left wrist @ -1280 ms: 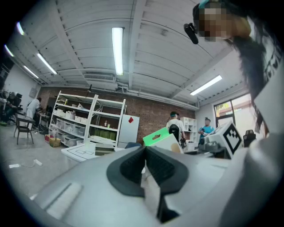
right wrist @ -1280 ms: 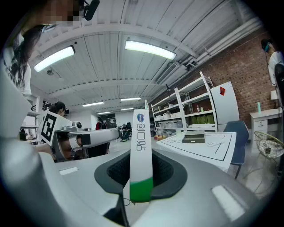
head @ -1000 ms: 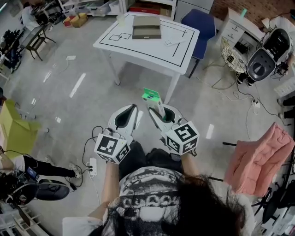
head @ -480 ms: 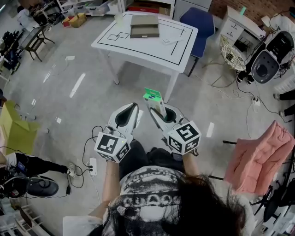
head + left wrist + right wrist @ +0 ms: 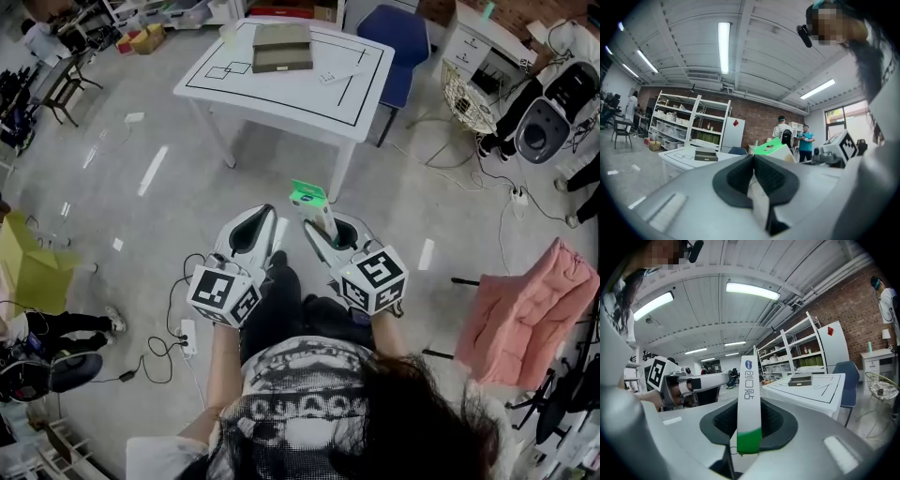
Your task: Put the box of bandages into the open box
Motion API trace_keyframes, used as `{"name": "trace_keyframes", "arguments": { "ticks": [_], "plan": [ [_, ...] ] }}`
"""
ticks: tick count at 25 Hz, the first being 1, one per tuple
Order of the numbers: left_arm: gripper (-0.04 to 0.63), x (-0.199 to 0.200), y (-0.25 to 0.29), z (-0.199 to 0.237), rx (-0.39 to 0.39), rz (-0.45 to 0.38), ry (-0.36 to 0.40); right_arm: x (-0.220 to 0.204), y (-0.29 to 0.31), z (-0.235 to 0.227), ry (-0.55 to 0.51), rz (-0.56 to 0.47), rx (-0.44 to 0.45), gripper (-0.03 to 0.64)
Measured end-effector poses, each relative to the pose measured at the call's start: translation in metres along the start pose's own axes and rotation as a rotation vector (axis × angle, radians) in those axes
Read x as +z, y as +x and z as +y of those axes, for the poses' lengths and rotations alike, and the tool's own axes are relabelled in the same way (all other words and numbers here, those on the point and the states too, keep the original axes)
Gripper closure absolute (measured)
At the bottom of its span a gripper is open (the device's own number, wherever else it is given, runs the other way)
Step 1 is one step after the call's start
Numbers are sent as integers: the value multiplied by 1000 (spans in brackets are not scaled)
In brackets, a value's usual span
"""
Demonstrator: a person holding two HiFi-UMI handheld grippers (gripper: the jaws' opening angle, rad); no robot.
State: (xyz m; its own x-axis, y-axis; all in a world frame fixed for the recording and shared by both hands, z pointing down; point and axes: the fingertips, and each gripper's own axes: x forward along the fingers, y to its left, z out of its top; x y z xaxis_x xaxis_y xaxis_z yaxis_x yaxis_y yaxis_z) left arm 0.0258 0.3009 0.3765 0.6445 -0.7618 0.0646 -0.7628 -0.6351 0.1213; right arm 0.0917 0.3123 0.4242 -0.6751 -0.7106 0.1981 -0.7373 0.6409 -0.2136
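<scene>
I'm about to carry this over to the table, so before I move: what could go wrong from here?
1. The right tool grips the box of bandages only at its lower end. Most of it stands above the jaws, so it may tilt or slip on the way.
2. The open box sits far off on the white table, and a power strip with its cable lies on the floor at your left: a trip hazard.

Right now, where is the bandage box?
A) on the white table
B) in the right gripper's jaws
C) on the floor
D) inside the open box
B: the right gripper is shut on the bandage box, which stands up between its jaws, away from the table.
</scene>
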Motion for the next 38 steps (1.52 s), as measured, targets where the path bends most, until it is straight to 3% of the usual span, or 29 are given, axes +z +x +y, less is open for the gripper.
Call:
{"name": "trace_keyframes", "arguments": {
  "ticks": [10, 21, 28, 38],
  "plan": [
    [595, -1, 28, 12, -20, 25, 11, 6, 23, -27, 26, -7, -2, 522],
    [595, 2, 84, 73, -48, 14, 3, 21, 92, -67, 24, 4, -15, 522],
    [595, 39, 128, 179, -56, 9, -7, 67, 199, -92, 36, 19, -21, 522],
    [595, 57, 170, 285, -97, 4, -9, 98, 305, -116, 27, 35, -58, 522]
  ]
}}
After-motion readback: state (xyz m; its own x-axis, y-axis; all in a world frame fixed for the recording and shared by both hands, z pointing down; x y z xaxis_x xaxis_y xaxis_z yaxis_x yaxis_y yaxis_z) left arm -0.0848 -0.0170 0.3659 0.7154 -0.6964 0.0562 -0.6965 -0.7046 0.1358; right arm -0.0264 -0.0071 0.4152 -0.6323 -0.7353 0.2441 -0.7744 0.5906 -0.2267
